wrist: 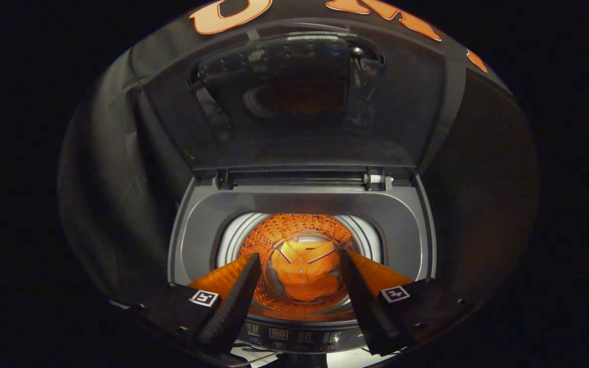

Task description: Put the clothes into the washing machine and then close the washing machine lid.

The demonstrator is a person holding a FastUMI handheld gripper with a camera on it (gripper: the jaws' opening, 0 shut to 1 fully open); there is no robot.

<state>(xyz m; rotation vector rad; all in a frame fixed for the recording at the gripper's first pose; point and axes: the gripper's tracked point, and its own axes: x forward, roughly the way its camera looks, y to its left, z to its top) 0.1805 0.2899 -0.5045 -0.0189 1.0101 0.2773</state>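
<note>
Count, gripper view: 1 washing machine (302, 204); 1 lid (294, 97), raised upright. 1 drum (294, 240). 1 orange garment (304, 276) in the drum. 1 control panel (294, 336). 1 gripper (300, 291), 2 fingers (233, 306) spread apart, holding nothing.

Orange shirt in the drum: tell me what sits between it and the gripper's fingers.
Nothing: the hand-held gripper hangs open above the orange shirt, gripper view.
</note>
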